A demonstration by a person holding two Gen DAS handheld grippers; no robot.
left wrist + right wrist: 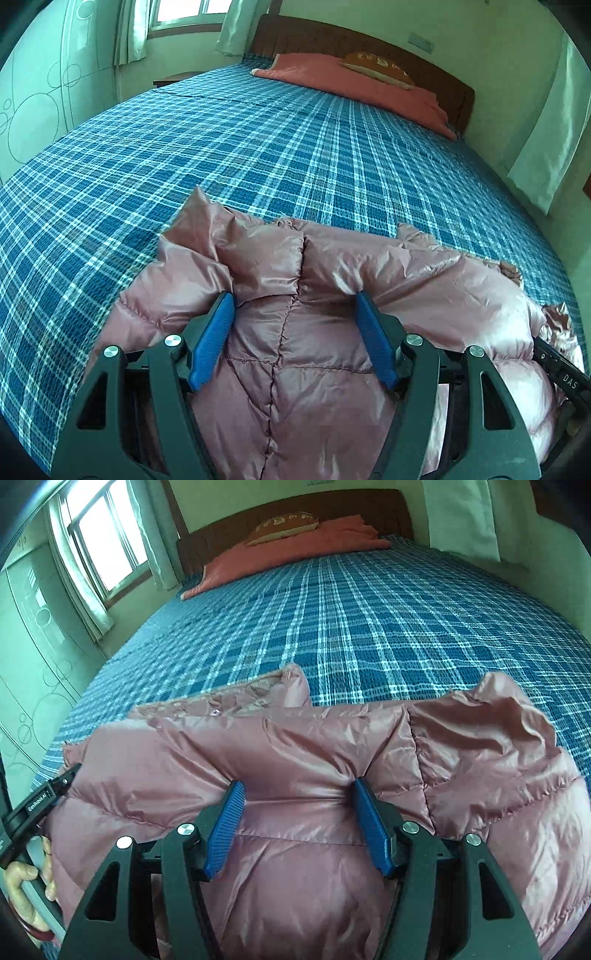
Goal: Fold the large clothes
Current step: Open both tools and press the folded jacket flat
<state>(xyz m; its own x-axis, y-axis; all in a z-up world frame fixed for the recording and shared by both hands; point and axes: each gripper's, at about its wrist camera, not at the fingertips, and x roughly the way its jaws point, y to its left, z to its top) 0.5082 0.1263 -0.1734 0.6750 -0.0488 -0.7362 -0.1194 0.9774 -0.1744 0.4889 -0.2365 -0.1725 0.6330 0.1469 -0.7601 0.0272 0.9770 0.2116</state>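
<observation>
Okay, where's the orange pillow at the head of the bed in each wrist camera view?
Left wrist view: the orange pillow sits top centre-right, on the folded pink blanket.
Right wrist view: the orange pillow sits top centre-left, on the same blanket.
Shared landmark: the dark wooden headboard behind it.
</observation>
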